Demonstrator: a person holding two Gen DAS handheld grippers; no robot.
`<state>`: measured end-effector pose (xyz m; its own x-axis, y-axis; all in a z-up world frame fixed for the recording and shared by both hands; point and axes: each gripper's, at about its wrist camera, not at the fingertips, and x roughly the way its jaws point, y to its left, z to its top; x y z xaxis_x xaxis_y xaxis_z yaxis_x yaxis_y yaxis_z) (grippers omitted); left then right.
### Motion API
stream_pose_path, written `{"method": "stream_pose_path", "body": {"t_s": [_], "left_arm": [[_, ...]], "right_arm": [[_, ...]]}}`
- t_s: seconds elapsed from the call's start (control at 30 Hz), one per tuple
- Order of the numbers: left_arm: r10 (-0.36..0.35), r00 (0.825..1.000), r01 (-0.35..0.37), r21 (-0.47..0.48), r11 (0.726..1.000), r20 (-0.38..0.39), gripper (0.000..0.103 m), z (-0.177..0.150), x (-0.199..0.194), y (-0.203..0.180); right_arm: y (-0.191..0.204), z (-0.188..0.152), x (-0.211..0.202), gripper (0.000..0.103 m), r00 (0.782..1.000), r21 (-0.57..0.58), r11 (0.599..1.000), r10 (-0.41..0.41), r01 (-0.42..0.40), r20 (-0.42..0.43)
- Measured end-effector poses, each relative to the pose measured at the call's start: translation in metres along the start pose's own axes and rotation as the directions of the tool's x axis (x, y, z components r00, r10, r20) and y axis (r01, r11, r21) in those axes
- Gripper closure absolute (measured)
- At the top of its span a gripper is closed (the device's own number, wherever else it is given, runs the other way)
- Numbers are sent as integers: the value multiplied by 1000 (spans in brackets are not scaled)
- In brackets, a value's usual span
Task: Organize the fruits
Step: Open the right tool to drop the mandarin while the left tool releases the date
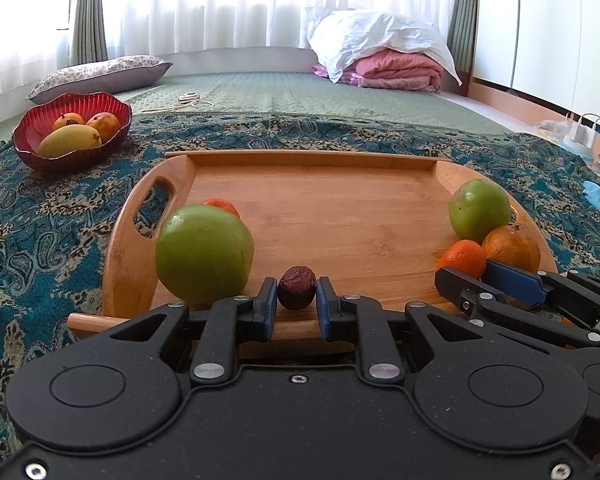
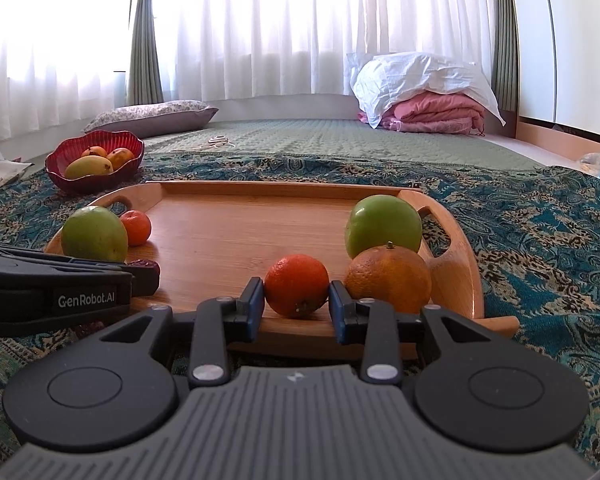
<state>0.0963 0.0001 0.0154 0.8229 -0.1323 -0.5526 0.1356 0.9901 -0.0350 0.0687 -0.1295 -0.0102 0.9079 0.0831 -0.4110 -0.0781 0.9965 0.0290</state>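
1. My left gripper (image 1: 296,294) is clamped on a dark red date (image 1: 296,287); both blue pads press its sides at the near edge of the wooden tray (image 1: 312,160).
2. My right gripper (image 2: 296,298) is closed on a small deep-orange tangerine (image 2: 297,285), pinched between its pads, also at the tray's near edge.
3. Touching that tangerine's right side sits a larger, paler orange (image 2: 390,278) with a stem nub on top.
4. Just behind the orange stands a green apple (image 2: 383,224), close to the tray's right handle cut-out.
5. On the tray's left side, right beside the date, a second green apple (image 1: 204,254) rests on the wood, and a second small tangerine (image 2: 137,227) sits touching it on its far side.
6. The middle of the tray shows bare wood.
7. The tray lies on a teal patterned cloth (image 1: 60,220).
8. Farther off to the left, on the same cloth, a red scalloped bowl (image 1: 32,136) holds one yellow mango (image 1: 70,141) in front and two orange-red ones behind.
9. Beyond that lie a floral pillow (image 1: 100,74), a white cord on the green quilt, and folded pink bedding (image 1: 396,70) under a white pillow by the curtains.
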Motion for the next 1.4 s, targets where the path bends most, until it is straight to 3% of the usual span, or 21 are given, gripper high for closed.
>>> {"method": "stream_pose_path", "body": {"t_s": [0.6,0.8,0.87,1.4], "left_arm": [[-10,1000,10,-11,1000,-4,83,0,-1,3],[-16,1000,16,-12,1000,5,82,-2,-10,3],[-16,1000,16,3,1000,12,78,-2,-15,1],[-16,999,15,20,1000,40,57,-15,-53,-1]], "right_arm": [[0,0,-1,63,1000,0,1000,3,-3,5],[0,1,-5,58,1000,-5,1000,9,-9,10],[-1,2,-7,50,1000,5,1000,20,-20,8],[-8,0,-42,41,998,32,998,49,-50,25]]}}
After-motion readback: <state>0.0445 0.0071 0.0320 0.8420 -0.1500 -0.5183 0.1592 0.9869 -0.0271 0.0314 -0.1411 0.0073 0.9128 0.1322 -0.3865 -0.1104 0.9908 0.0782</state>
